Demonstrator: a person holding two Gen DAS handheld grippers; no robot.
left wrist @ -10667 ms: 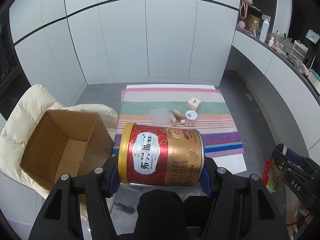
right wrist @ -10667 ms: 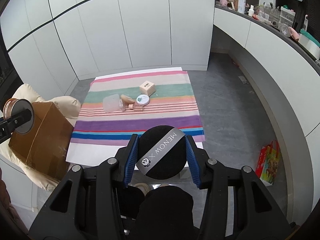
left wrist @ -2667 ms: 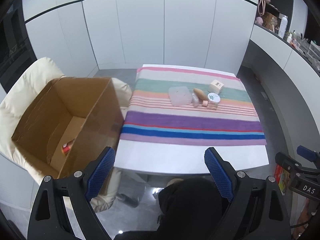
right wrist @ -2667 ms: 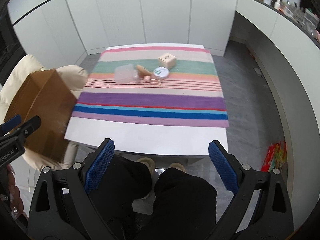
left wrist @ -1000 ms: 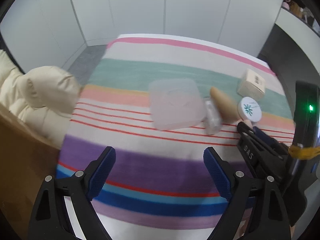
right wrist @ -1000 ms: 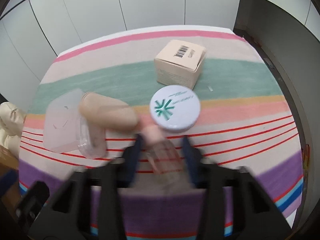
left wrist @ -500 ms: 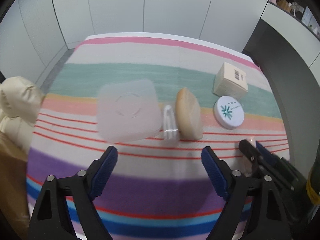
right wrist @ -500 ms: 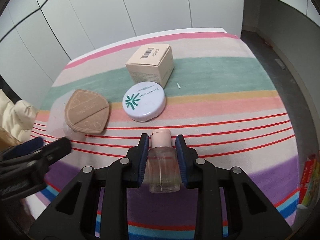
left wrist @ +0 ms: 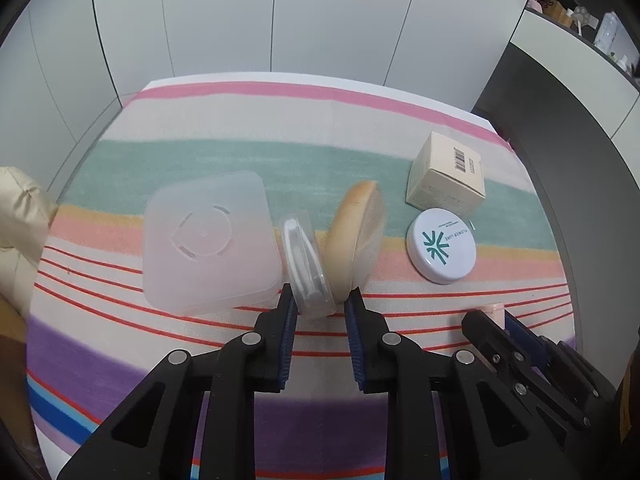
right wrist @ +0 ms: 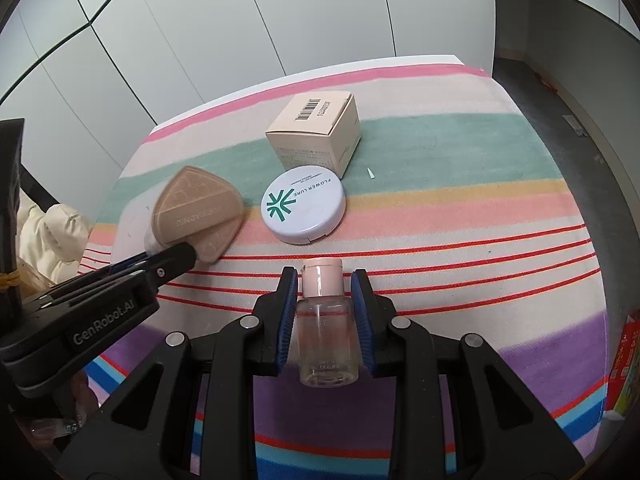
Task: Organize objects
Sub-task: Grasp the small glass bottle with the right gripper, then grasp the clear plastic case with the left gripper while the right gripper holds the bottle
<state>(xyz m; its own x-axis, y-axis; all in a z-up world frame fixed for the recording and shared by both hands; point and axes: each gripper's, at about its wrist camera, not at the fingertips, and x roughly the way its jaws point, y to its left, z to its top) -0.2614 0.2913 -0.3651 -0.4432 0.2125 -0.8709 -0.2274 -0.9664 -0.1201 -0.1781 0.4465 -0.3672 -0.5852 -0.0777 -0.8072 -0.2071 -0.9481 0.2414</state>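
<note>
On the striped cloth (left wrist: 224, 152) lie a clear square lid (left wrist: 206, 240), a tan puff in a clear case (left wrist: 356, 236), a white round compact (left wrist: 442, 250) and a beige carton (left wrist: 446, 178). My left gripper (left wrist: 320, 300) is closed around the near end of the clear puff case (left wrist: 306, 268). My right gripper (right wrist: 326, 300) is shut on a small clear bottle with a pink cap (right wrist: 324, 320). The right wrist view also shows the puff (right wrist: 198, 212), the compact (right wrist: 304, 208) and the carton (right wrist: 316, 134).
A cream cushion (left wrist: 20, 220) sits off the table's left edge. A dark counter (left wrist: 568, 92) runs along the right. White cabinet doors (left wrist: 280, 20) stand behind the table.
My left gripper moved forward and closed on the clear puff case. My right gripper stays shut on the bottle, which has lifted slightly.
</note>
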